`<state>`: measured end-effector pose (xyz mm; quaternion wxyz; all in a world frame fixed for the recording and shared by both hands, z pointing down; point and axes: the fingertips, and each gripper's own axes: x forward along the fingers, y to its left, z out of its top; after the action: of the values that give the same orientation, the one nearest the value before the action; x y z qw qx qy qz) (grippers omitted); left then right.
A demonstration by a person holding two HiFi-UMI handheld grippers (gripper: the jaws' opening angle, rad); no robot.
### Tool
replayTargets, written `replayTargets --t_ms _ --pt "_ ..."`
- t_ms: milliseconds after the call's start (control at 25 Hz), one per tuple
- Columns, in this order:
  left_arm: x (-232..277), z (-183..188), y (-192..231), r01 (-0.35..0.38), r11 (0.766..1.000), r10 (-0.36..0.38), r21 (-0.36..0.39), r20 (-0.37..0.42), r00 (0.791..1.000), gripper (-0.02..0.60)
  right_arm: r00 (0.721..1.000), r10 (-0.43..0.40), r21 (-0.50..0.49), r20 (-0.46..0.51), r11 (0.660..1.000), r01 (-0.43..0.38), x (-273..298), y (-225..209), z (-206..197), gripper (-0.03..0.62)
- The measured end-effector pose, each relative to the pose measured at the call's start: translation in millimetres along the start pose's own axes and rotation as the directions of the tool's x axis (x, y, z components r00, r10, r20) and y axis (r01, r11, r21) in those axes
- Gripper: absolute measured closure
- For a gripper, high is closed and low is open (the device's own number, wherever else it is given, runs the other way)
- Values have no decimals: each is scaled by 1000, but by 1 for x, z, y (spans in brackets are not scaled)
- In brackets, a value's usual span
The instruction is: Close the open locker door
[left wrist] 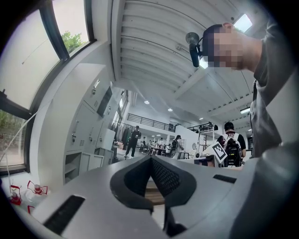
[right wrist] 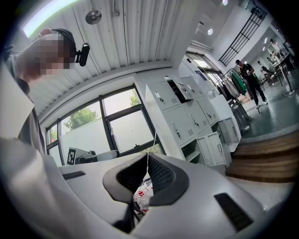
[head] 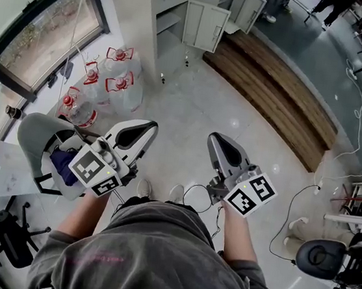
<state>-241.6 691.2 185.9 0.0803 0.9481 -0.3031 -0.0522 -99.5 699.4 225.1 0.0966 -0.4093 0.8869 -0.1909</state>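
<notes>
Hand-held grippers: two, the left hand-held gripper (head: 149,127) and the right hand-held gripper (head: 213,139)
Open locker doors (head: 205,26): two
Water jugs (head: 119,87): at least four
Shoes (head: 143,187): two

Left gripper (head: 145,128): held low ahead of torso, jaws aimed forward, angled slightly toward right one. Marker cube (head: 95,169) at rear, facing up. Left gripper view: jaw tips meet, ribbed pads (left wrist: 164,176) drawn to a point, nothing clamped.
Right gripper (head: 215,139): alongside, apart from left, same height, jaws aimed forward, angled slightly inward. Its cube (head: 250,196) at rear. Right gripper view: tips together, pads (right wrist: 161,175) grip nothing.
Left forearm (head: 87,213), right forearm (head: 238,236): reach forward from grey sleeves, near-parallel.
</notes>
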Motion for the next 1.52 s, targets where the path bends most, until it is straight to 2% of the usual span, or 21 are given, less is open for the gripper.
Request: replayTargets --t_ms 800,1520 --pt "41 -18 -39 -43 999 43 18 7 999 568 998 57 0 -11 998 -57 -40 -42 10 571" --pt "80 -27 -29 -52 998 52 18 2 999 568 998 62 -2 -3 998 -62 -38 -83 24 571"
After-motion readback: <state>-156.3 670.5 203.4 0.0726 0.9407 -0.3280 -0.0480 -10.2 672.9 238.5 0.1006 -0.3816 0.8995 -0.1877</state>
